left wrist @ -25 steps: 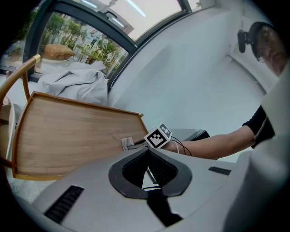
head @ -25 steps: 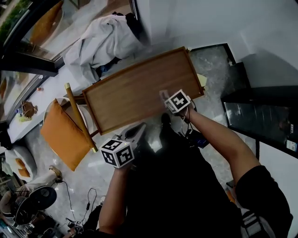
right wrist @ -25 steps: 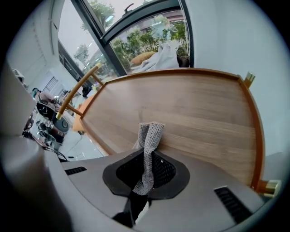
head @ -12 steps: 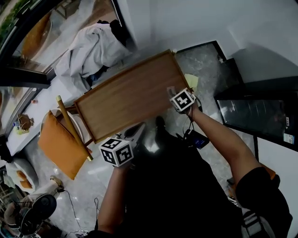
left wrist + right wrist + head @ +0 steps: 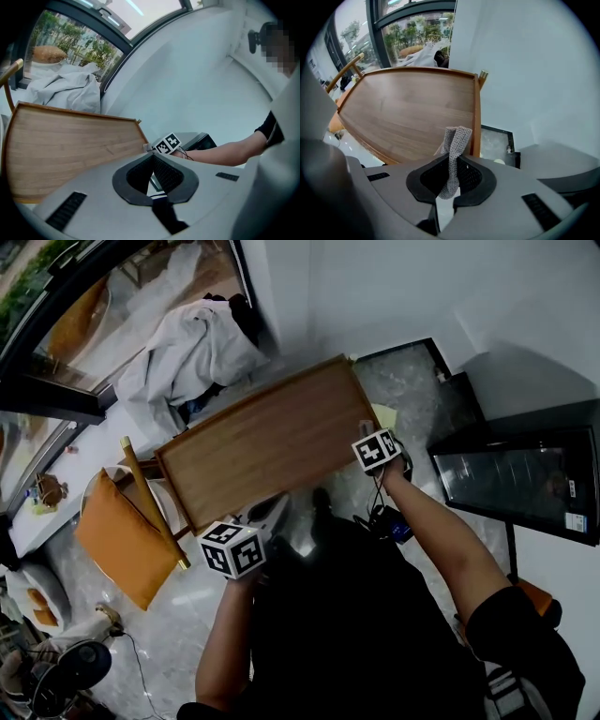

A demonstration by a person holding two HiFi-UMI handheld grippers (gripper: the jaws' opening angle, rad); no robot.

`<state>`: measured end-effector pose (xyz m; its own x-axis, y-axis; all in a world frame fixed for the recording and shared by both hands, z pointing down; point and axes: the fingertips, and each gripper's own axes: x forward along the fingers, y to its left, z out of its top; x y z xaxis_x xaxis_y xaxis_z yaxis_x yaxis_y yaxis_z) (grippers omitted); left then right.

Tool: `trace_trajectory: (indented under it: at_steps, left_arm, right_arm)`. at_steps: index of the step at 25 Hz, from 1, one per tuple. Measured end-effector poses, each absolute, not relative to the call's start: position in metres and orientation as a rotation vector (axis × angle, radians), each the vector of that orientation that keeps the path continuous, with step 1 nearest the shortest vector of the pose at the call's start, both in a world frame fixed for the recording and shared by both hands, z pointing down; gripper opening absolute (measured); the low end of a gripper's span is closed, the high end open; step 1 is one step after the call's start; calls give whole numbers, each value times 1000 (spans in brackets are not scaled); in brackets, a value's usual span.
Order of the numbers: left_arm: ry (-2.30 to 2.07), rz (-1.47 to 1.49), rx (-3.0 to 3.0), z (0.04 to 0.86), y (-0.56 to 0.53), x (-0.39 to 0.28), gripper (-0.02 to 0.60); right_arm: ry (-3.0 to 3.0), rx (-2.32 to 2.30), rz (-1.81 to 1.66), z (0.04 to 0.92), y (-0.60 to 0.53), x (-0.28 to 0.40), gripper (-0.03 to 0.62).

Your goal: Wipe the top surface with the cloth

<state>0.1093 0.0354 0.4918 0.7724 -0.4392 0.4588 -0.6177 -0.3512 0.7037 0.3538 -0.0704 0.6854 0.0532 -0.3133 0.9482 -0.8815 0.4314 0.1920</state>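
Where the right hand-held gripper [image 5: 451, 161] pinches it, the grey cloth [image 5: 456, 138] stands folded.

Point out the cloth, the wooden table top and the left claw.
cloth [image 5: 453, 152], right gripper view, middle of strip.
wooden table top [image 5: 412, 108], right gripper view, bare middle.
left claw [image 5: 152, 157], left gripper view, between its tips.
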Motion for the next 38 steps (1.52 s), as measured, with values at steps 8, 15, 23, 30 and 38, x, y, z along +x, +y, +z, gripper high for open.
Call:
trace_trajectory:
  at_steps: [8,15,23,30,38]
  left_arm:
    - [-876,133,1976,487,42,79,11]
    - [-953,133,1958,491,41,33,11]
    - [-1068,60,2019,439,25,-6,11]
    - [-1118,28,2078,404,21,-5,11]
    - [-1216,-167,2208,330,2,-3,11]
  right_arm:
    - [-1536,1134,572,665,-83,346,41]
    - [-2241,975,314,527,-108,203,41]
    - [-2892,993,-184,296,-85,124,41]
    - [-2973,1155,-388,185,-104,174,41]
    - [-3118,1152,-128,158,-107,228,40]
